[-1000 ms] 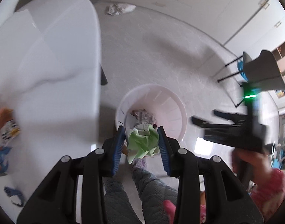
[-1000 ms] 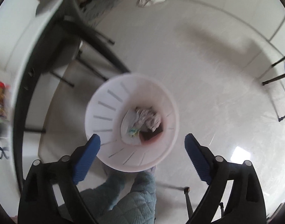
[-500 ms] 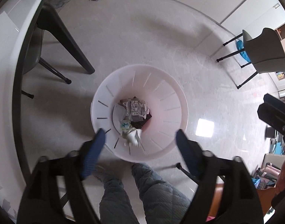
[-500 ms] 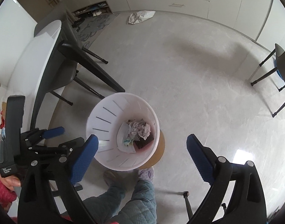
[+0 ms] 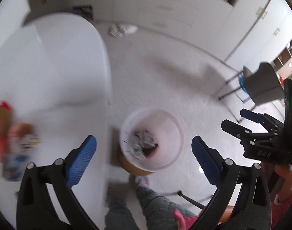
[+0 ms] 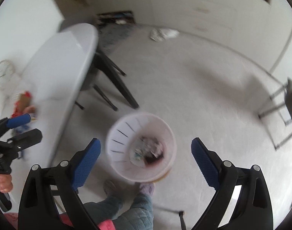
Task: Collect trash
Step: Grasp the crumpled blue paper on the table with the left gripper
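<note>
- The left claw (image 5: 144,149) hangs above the floor with its blue pads spread wide; its jaws have just been opening, and nothing is between them.
- Below it, in the gap between the pads, stands the white bin (image 5: 172,128), on the floor just beside the edge of the white table (image 5: 50,67).
- Crumpled trash (image 5: 144,141) lies in the bottom of the bin: grey printed paper, a pale scrap and something dark. The blur hides finer detail.
- The right claw (image 6: 146,149) is also wide open and holds nothing; it too looks down on the bin (image 6: 126,134) and the trash (image 6: 148,149) inside.
- Seen from the left wrist, the right claw (image 5: 234,120) sits off to the right of the bin, gripped by a hand (image 5: 285,174).
- On the table's near left part lie some colourful packets (image 5: 13,138), red and blue, too smeared to make out.
- A crumpled white wad (image 6: 163,33) lies on the floor far off, near the cabinets.
- The person's feet in slippers (image 6: 146,188) are just beside the bin.
</note>
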A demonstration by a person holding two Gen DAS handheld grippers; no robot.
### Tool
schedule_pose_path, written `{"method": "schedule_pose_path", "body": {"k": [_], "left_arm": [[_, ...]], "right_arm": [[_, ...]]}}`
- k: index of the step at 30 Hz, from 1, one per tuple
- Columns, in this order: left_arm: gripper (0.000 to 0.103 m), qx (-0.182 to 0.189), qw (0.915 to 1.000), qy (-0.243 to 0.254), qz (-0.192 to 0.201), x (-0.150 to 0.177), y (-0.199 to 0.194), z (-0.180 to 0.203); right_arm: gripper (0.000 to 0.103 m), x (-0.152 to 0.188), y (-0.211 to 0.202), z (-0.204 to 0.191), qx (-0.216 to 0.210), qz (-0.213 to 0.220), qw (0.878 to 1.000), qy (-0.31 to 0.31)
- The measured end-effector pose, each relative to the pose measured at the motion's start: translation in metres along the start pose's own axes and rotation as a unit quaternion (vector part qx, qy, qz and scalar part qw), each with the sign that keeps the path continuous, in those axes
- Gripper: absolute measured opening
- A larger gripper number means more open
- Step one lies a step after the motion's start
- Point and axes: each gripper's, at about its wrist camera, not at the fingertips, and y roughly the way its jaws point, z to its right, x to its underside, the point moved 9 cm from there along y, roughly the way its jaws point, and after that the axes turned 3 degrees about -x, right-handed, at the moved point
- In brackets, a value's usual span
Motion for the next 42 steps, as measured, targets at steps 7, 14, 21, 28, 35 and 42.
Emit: {"method": "schedule_pose_path", "body": {"k": [7, 14, 21, 28, 35, 42], "left_arm": [[0.095, -0.09, 0.9923, -0.062, 0.059, 0.021, -0.087, -0.089], [0.095, -0.14, 0.9757, -0.165, 0.035, 0.085, -0.095, -0.175], [0.095, -0.159, 0.9661, -0.203, -0.003, 0.133, -0.061, -0.219], [0.088, -0.149, 0.9615, -0.229, -0.029, 0.158, -0.016, -0.242], [0.051, -0.139, 0.9617, -0.231, -0.047, 0.165, 0.006, -0.246], [0.033, -0.131, 0.9602, -0.243, -0.04, 0.17, -0.006, -0.253]], "right_arm": [[0.1, -0.036, -0.026, -0.105, -0.075, 0.043, 0.993, -0.084], [0.1, -0.037, -0.021, -0.193, -0.126, 0.032, 0.978, -0.163], [0.1, -0.02, -0.008, -0.242, -0.144, -0.001, 0.967, -0.21], [0.1, -0.004, -0.005, -0.256, -0.14, -0.022, 0.967, -0.213], [0.1, 0.006, -0.003, -0.259, -0.13, -0.031, 0.967, -0.216], [0.1, 0.015, 0.005, -0.283, -0.144, -0.038, 0.958, -0.245]]}}
